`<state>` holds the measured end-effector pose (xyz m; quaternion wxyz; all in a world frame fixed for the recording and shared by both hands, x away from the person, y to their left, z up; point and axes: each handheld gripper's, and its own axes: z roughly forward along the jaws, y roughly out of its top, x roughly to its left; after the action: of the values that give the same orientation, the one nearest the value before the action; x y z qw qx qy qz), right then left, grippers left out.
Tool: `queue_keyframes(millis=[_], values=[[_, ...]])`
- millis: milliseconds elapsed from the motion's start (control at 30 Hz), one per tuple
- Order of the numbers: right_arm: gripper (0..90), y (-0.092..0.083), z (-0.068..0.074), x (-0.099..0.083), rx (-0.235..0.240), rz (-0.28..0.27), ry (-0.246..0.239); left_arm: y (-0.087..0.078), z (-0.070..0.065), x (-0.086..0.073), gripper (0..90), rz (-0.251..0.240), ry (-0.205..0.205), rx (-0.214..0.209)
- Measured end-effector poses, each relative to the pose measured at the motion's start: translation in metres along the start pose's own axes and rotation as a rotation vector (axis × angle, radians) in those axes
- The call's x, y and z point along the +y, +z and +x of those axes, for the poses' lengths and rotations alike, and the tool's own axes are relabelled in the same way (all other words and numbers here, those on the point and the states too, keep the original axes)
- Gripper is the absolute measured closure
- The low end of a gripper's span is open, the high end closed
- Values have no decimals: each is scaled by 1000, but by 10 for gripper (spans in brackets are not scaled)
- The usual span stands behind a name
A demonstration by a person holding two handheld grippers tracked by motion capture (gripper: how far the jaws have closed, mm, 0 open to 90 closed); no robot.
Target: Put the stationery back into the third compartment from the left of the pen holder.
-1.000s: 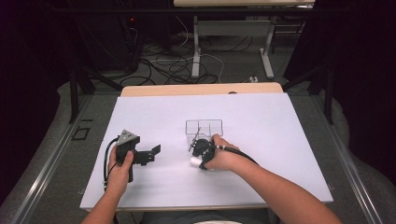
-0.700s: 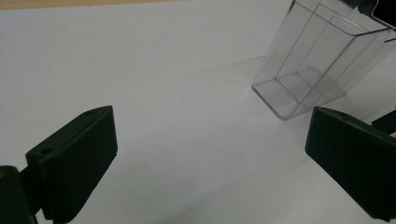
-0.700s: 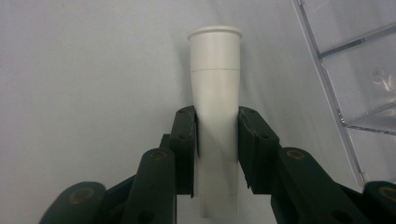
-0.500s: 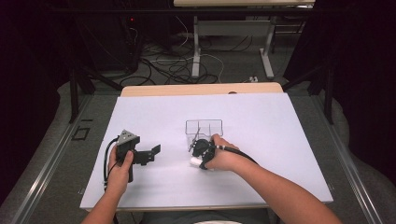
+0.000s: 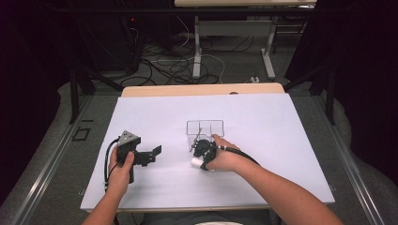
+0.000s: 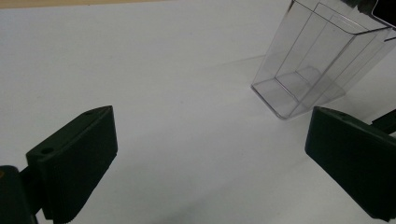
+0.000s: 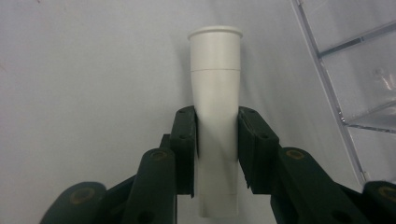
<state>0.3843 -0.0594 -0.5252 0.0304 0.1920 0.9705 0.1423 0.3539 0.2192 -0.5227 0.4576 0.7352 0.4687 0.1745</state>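
Surface: table (image 5: 291, 140) under a white sheet; wooden edge exposed along the far side.
Left gripper (image 5: 152, 153): in the person's left hand (image 5: 119, 168) at about 8 o'clock on the sheet. Jaws spread wide, nothing between them; the left gripper view shows bare sheet in the gap (image 6: 205, 154).
Right gripper (image 7: 217, 140): in the right hand (image 5: 227, 158) near table centre. Jaws clamped on a white tube (image 7: 215, 93), one pad on each side of it.
White tube: flared rim points away from the jaws; seen from above as a small white end (image 5: 194, 161) at 8 o'clock from the right hand.
Clear box (image 5: 205, 127): transparent, divided container, at 12 o'clock from the right gripper, just beside it. Its wall sits at 2 o'clock in the right gripper view (image 7: 355, 70); at 2 o'clock in the left gripper view (image 6: 317, 60).
Cables: floor beyond the table, tangled (image 5: 178, 61).
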Motion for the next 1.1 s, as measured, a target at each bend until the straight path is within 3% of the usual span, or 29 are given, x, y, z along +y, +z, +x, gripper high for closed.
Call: queue_keyframes(millis=[400, 667, 767, 800, 1100], values=[[696, -13, 1, -1, 3, -116, 28, 0, 0, 0, 23, 2, -1, 1], [697, -25, 1, -6, -3, -252, 60, 1, 0, 0, 24, 2, -1, 0], [696, -26, 1, -7, -8, -280, 56, 1, 0, 0, 24, 3, -2, 1], [696, -27, 1, -7, -14, -312, 54, 1, 0, -1, 24, 1, -2, 0], [697, -37, 3, -8, -17, -396, 81, 1, 0, -1, 26, 2, -2, 1]])
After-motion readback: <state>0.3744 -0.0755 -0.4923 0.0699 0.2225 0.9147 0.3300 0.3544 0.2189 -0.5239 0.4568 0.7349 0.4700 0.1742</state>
